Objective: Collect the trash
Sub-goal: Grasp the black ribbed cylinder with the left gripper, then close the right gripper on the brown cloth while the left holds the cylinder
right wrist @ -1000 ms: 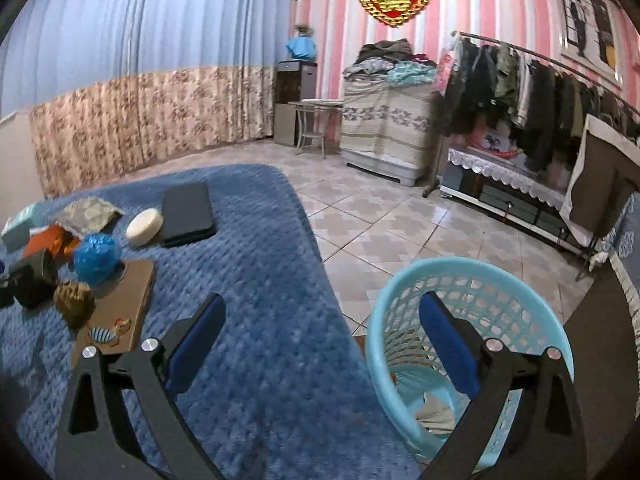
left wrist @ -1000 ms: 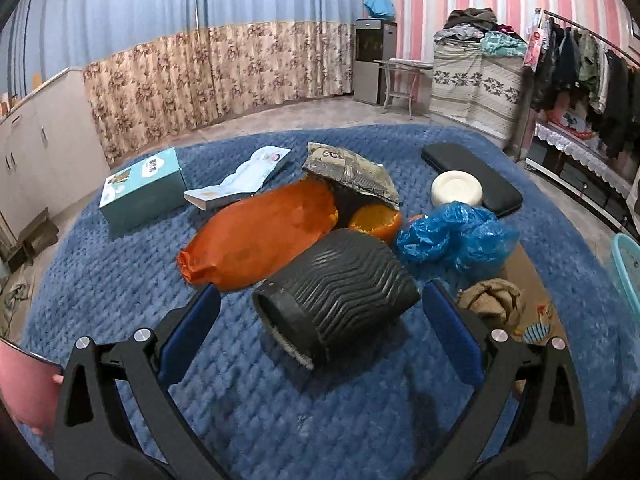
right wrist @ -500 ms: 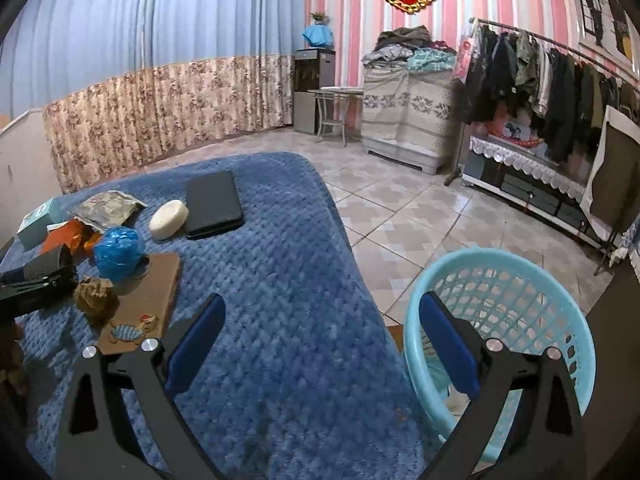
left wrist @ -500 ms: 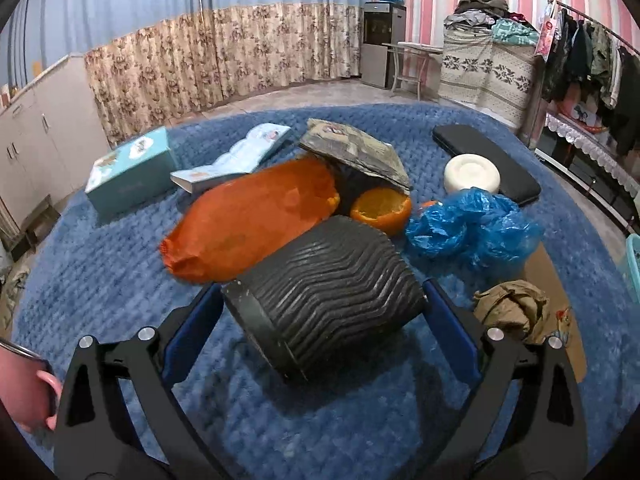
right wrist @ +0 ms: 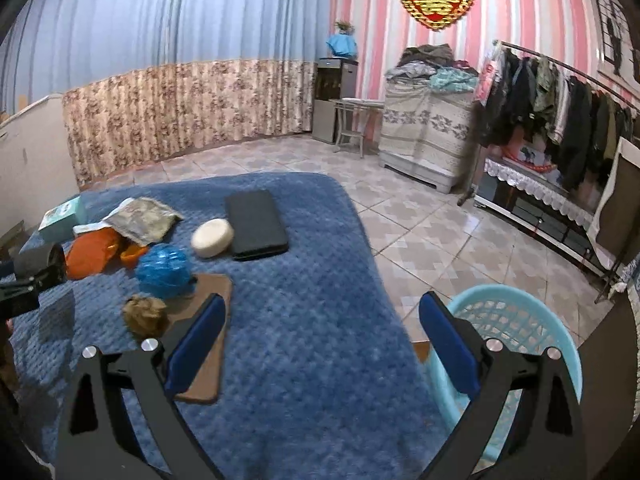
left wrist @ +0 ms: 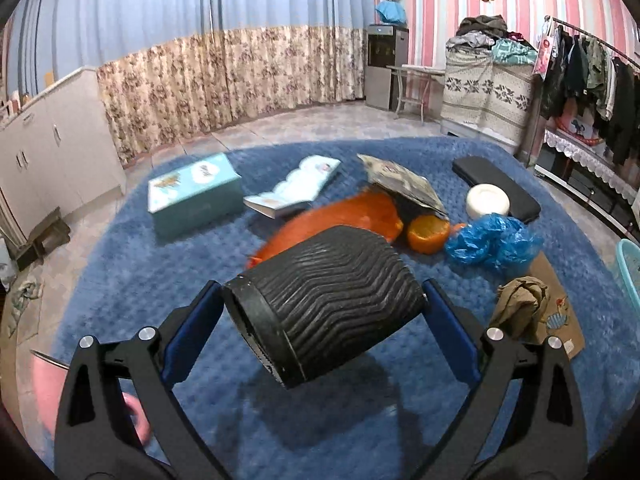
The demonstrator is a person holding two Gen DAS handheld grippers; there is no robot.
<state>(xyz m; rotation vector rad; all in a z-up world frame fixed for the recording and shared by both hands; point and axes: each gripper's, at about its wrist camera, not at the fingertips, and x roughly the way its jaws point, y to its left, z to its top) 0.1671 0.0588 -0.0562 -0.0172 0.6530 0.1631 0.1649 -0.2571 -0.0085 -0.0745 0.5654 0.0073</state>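
Observation:
My left gripper [left wrist: 320,312] is shut on a black ribbed paper cup [left wrist: 324,300] and holds it on its side above the blue blanket [left wrist: 120,300]. Behind it lie an orange plastic bag [left wrist: 344,216], an orange peel [left wrist: 430,232], a crumpled blue bag [left wrist: 492,242], a brown paper wad [left wrist: 520,304] and a foil wrapper [left wrist: 404,180]. My right gripper [right wrist: 320,340] is open and empty above the blanket's right part, next to the light-blue basket [right wrist: 516,320] on the floor. The blue bag [right wrist: 162,270] and brown wad [right wrist: 144,316] lie left of it.
A teal box [left wrist: 192,192], an open booklet [left wrist: 292,192], a black case [left wrist: 496,188], a white round tin [left wrist: 488,202] and a brown notebook [right wrist: 208,320] lie on the blanket. Tiled floor and a clothes rack [right wrist: 560,120] are to the right.
My left gripper closed around the black cup and lifted it off the blanket. My right gripper swung left, away from the basket and over the blanket.

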